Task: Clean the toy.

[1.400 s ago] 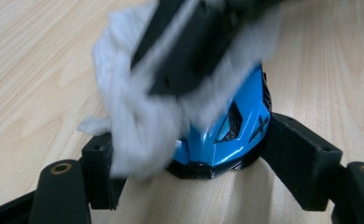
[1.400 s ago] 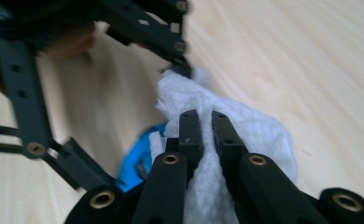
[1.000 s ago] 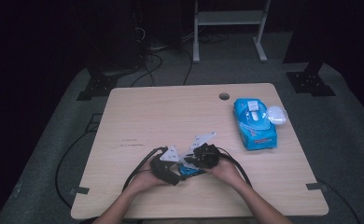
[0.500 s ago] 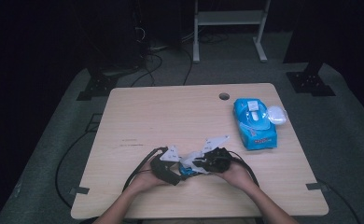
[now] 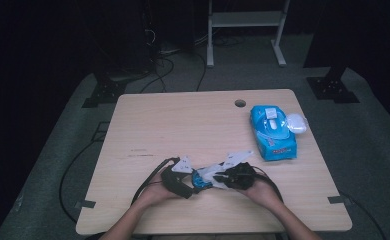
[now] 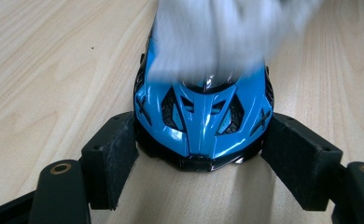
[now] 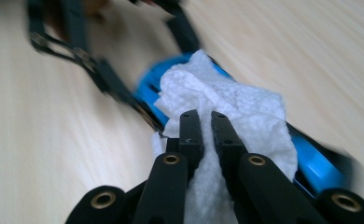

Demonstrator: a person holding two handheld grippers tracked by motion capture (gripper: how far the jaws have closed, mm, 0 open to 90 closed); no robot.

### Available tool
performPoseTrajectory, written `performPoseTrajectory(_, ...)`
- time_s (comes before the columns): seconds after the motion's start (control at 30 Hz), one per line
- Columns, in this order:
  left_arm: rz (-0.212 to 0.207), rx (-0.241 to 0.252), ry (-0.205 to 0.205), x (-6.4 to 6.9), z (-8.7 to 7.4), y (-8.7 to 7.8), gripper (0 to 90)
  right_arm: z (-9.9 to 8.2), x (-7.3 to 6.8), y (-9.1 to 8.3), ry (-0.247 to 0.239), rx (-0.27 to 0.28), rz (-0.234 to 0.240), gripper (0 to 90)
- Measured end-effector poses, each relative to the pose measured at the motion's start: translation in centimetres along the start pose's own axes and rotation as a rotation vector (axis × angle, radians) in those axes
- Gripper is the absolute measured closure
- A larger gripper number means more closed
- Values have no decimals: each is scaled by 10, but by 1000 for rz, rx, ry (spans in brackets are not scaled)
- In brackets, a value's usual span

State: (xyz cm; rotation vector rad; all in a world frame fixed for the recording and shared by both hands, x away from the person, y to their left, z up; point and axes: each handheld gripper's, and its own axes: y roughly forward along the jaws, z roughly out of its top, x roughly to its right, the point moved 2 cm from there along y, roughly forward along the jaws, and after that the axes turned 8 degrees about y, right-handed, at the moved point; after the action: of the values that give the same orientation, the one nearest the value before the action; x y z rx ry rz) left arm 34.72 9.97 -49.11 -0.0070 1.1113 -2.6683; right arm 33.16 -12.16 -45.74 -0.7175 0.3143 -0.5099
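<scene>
The toy car (image 6: 202, 125) is held on the desk (image 5: 183, 130) between the left tongs (image 6: 202, 163). A wipe (image 7: 227, 112), clamped in the right tongs (image 7: 206, 122), has been drawn rightward across the car since a second ago; wiping is judged under way.

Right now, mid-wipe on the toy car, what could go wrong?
1. The left gripper holds the car only by its narrow end; a hard swipe could twist it loose.
2. The right gripper pinches just a fold of the wipe, which might slip out.
3. The wipe could snag on the left jaws.
</scene>
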Motion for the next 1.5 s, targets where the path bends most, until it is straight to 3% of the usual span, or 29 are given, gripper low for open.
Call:
performPoseTrajectory(0.07,1,-3,3,0,0,0,261,-8,13,-10,22,-9,-46,842)
performPoseTrajectory(0.13,0,-3,2,0,0,0,261,-12,20,-15,46,-10,-56,841)
performPoseTrajectory(0.17,2,-3,2,0,0,0,261,-17,27,-21,81,-2,-57,842)
performPoseTrajectory(0.27,2,-4,1,0,0,0,260,-16,22,-17,60,-9,-56,841)
performPoseTrajectory(0.43,1,0,-7,1,0,0,259,-3,4,2,30,8,23,841)
performPoseTrajectory(0.53,3,2,-4,0,0,0,260,-2,3,3,20,-1,24,841)
performPoseTrajectory(0.6,1,-1,0,0,0,1,260,-7,10,-3,33,-2,8,841)
performPoseTrajectory(0.7,1,2,-2,0,0,1,260,-15,26,-15,59,-6,-55,841)
performPoseTrajectory(0.8,6,5,-2,0,2,2,261,-19,35,-21,116,6,-29,840)
performPoseTrajectory(1.07,2,1,6,0,1,2,261,-9,27,-11,76,-24,2,829)
performPoseTrajectory(1.17,2,1,6,0,1,2,261,-8,30,-15,77,-32,15,753)
performPoseTrajectory(1.27,1,3,6,0,1,2,261,-7,27,-23,52,12,23,670)
performPoseTrajectory(1.33,2,3,6,0,1,2,261,-4,28,-25,30,23,-2,634)
performPoseTrajectory(1.43,3,1,4,0,1,2,261,0,31,-19,38,29,-3,593)
performPoseTrajectory(1.5,3,4,0,0,2,2,261,1,35,-10,47,19,2,614)
